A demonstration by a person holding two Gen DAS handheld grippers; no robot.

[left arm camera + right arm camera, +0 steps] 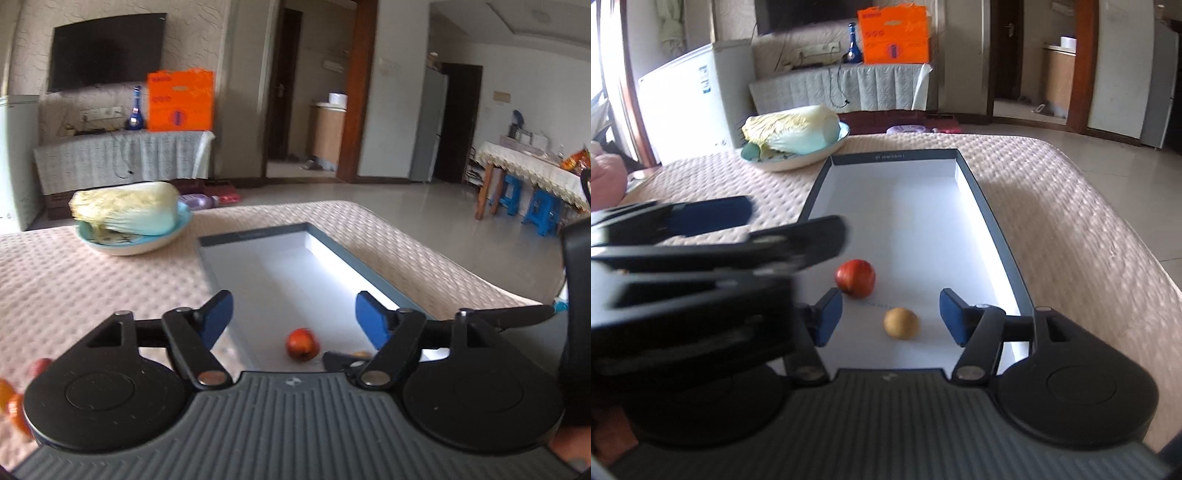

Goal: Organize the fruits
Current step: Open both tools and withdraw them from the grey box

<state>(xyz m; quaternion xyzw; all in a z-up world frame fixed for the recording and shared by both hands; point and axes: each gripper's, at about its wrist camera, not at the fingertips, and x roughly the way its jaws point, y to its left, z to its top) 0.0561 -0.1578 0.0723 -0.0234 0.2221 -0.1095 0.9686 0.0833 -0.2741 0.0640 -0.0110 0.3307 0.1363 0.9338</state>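
Hovering released: left tongs [294, 318] and right tongs [891, 316], straddling red fruit [855, 278] and yellow fruit [901, 323] inside tray [979, 206].

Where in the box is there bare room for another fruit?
The box floor is bare from the red fruit to the far wall. The near end is crowded: red fruit, yellow fruit, both grippers' open jaws.
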